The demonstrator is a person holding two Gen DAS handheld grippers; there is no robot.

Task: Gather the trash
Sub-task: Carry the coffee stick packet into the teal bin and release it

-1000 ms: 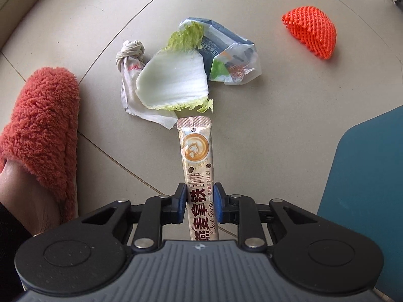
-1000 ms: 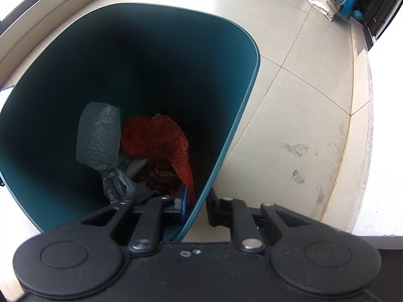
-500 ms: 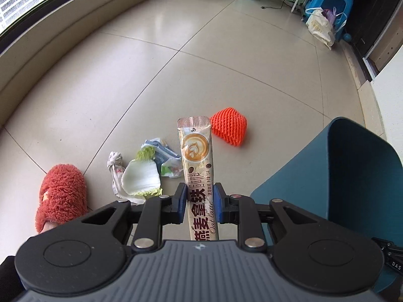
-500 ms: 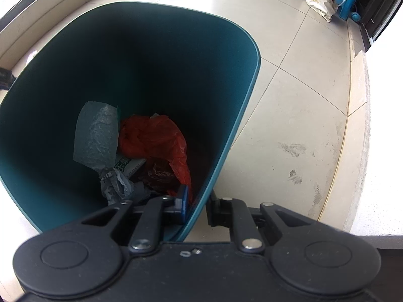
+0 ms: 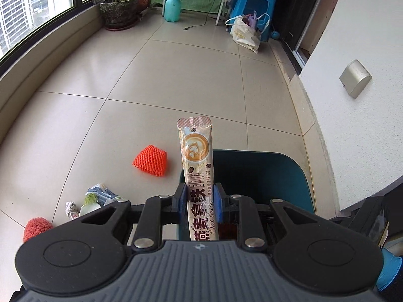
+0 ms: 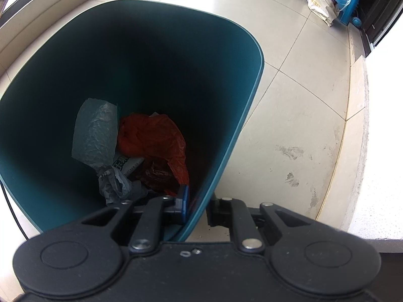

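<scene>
Only the left wrist view shows the left gripper clenched on the coffee sachet, held upright over the teal bin. On the floor beyond lie an orange foam net, a crumpled wrapper, a cabbage leaf partly cut off by the gripper body, and a red slipper. The right wrist view looks into the bin: the right gripper grips its rim, one finger inside. Red bag and grey plastic lie at the bottom; print beneath is unreadable.
</scene>
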